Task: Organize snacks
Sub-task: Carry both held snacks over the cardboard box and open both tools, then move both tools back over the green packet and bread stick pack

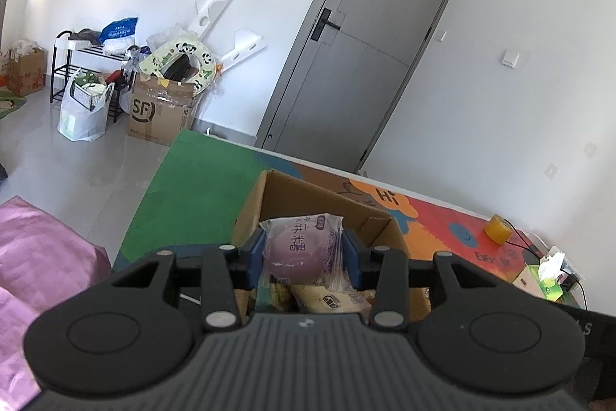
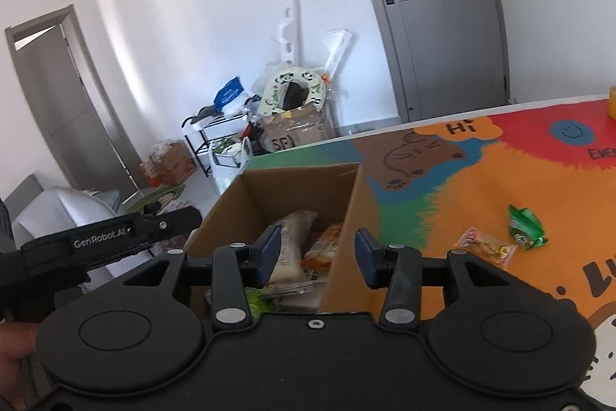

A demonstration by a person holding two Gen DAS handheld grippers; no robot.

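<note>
A clear packet with a purple round mochi (image 1: 298, 249) is pinched between the blue pads of my left gripper (image 1: 304, 257), held above the open cardboard box (image 1: 308, 197). Several wrapped snacks (image 1: 331, 299) lie in the box below it. In the right wrist view my right gripper (image 2: 317, 255) stands open over the near wall of the same box (image 2: 352, 203), nothing between its pads. Several packets (image 2: 304, 249) lie inside the box. On the colourful mat to the right lie a green packet (image 2: 525, 228) and a small orange-yellow packet (image 2: 485, 243).
The table carries a bright cartoon mat (image 2: 500, 180). A yellow tape roll (image 1: 498, 228) and a green tissue box (image 1: 544, 280) sit at its far right. The left gripper's black body (image 2: 104, 243) shows left of the box. Floor clutter and an SF carton (image 1: 161, 114) stand by the grey door (image 1: 369, 37).
</note>
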